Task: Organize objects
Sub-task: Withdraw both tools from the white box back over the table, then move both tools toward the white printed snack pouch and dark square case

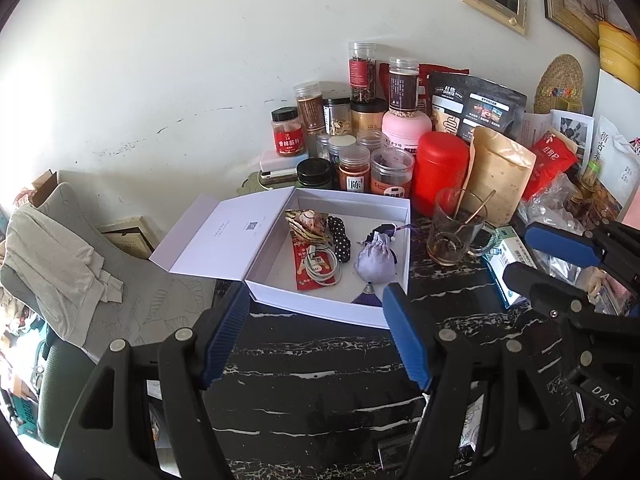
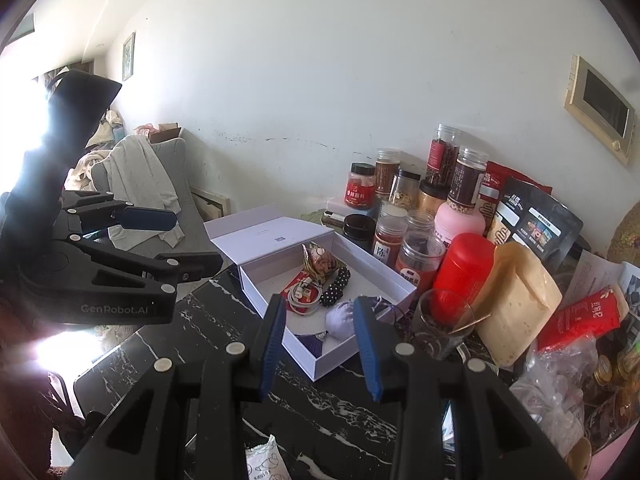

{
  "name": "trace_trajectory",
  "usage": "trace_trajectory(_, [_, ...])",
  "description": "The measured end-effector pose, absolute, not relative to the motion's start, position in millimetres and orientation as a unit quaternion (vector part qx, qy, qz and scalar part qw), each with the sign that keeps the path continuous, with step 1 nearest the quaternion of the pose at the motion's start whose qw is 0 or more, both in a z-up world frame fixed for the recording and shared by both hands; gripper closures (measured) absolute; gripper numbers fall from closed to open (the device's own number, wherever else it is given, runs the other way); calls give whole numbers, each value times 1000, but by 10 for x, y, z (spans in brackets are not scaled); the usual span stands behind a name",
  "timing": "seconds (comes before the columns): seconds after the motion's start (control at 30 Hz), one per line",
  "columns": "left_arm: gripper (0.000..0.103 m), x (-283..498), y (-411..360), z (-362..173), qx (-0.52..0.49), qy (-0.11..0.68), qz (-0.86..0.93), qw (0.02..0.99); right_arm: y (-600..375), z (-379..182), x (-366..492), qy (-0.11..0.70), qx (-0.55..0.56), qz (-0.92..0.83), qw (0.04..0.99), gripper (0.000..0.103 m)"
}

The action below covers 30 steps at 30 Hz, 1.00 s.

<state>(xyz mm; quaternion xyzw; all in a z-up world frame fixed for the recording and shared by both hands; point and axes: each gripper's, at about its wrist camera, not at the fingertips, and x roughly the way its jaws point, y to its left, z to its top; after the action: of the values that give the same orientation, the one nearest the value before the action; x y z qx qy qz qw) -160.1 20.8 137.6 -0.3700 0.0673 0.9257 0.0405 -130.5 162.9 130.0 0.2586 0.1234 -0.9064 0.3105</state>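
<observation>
A white gift box point(image 1: 316, 308) stands open on the black marble table, its lid point(image 1: 224, 236) folded back to the left. Inside lie a lilac drawstring pouch point(image 1: 374, 262) with a purple tassel, a coiled white cable point(image 1: 322, 266) on a red packet point(image 1: 310, 274), a black dotted scrunchie point(image 1: 340, 238) and a patterned sachet point(image 1: 308, 222). My left gripper point(image 1: 316, 320) is open and empty just in front of the box. My right gripper point(image 2: 320, 336) is open and empty over the box's point(image 2: 320, 364) near corner; it also shows at the right of the left wrist view point(image 1: 556, 264).
Spice jars point(image 1: 354, 172), a red canister point(image 1: 440, 172), a pink bottle point(image 1: 406, 128) and snack bags point(image 1: 500, 176) crowd the back. A glass mug point(image 1: 458, 232) with a spoon stands right of the box. A grey chair point(image 1: 80, 256) with cloth stands left of the table.
</observation>
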Motion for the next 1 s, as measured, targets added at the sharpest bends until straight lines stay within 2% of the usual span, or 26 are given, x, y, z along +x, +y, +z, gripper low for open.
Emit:
trace_trajectory(0.7, [34, -766, 395, 870, -379, 78, 920, 65, 1803, 801, -652, 125, 285, -894, 323, 69])
trace_trajectory(1.0, [29, -541, 501, 578, -393, 78, 913, 76, 1914, 517, -519, 118, 306, -881, 340, 69])
